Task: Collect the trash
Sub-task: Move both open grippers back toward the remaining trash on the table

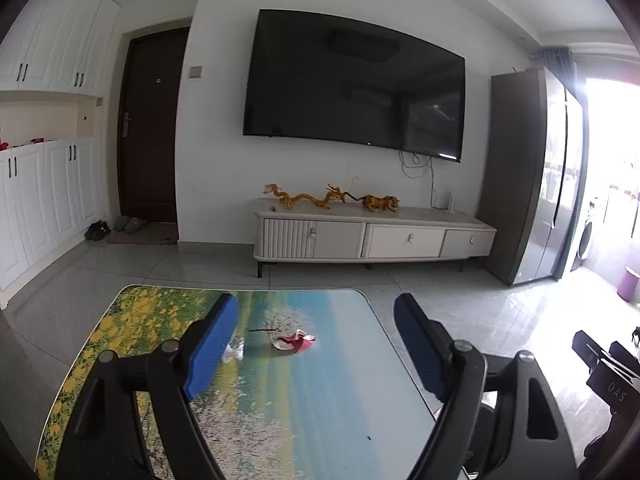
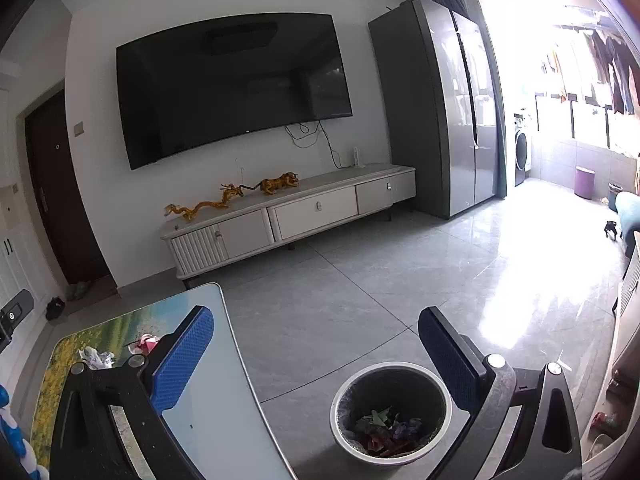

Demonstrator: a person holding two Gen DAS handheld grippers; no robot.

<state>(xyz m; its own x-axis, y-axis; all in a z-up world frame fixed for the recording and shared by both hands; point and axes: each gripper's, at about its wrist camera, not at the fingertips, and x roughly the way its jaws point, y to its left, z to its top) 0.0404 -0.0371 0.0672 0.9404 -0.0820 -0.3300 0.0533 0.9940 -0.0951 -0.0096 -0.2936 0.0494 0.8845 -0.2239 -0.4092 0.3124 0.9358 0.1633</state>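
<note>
Both tongs gape empty: left tongs (image 1: 316,344) over the surface (image 1: 340,400), right tongs (image 2: 316,356) above the bin (image 2: 392,412). Ahead of the left, the nearer, lie white scrap (image 1: 234,350) then red wrapper (image 1: 294,342), lying crosswise.

You see a crumpled red-and-white wrapper (image 1: 294,341) and a white crumpled paper (image 1: 233,350) near each other on the table; the bin (image 2: 391,412) on the floor holds scraps
</note>
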